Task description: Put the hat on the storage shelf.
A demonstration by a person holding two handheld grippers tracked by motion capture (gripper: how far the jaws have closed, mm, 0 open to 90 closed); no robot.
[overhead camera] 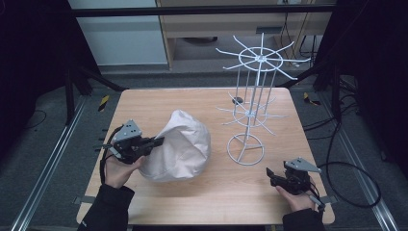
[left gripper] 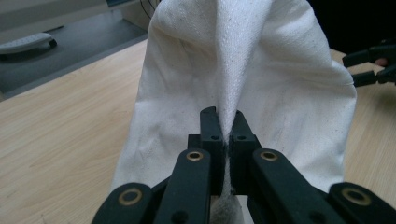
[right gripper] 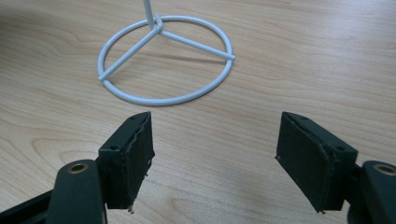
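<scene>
Left gripper (left gripper: 224,122): fingers (left gripper: 211,128) clenched on a narrow ridge of the white cloth (left gripper: 261,70), which is pinched upright between the pads. The rest of the cloth tents outward from the pinch and drapes down to the counter (left gripper: 60,135) on both sides.

Right gripper (right gripper: 215,154): fingers (right gripper: 133,154) released and spread wide, nothing between them, hovering just above bare counter. The ring base of the wire rack (right gripper: 163,60) lies just ahead of the fingers, apart from them.

Risks, judged from this state:
- The grasp covers only a thin fold. A sharp lift or sideways pull could draw the fabric out of the pads.
- The cloth's trailing hem rests on the counter. Dragging it toward the rack could snag it on a lower wire arm and tip the light stand.
- An approach by the open fingers past the ring base could knock the stand.

Materials and shapes:
- Cloth: matte, finely woven, soft, creased, holds a loose dome.
- Rack: thin white-coated wire, round base with three spokes, slender upright post, two tiers of radiating arms in the high view (overhead camera: 255,91).
- Counter: pale wood grain, smooth.
- Finger pads: black, flat-faced, slightly frayed at the edges
</scene>
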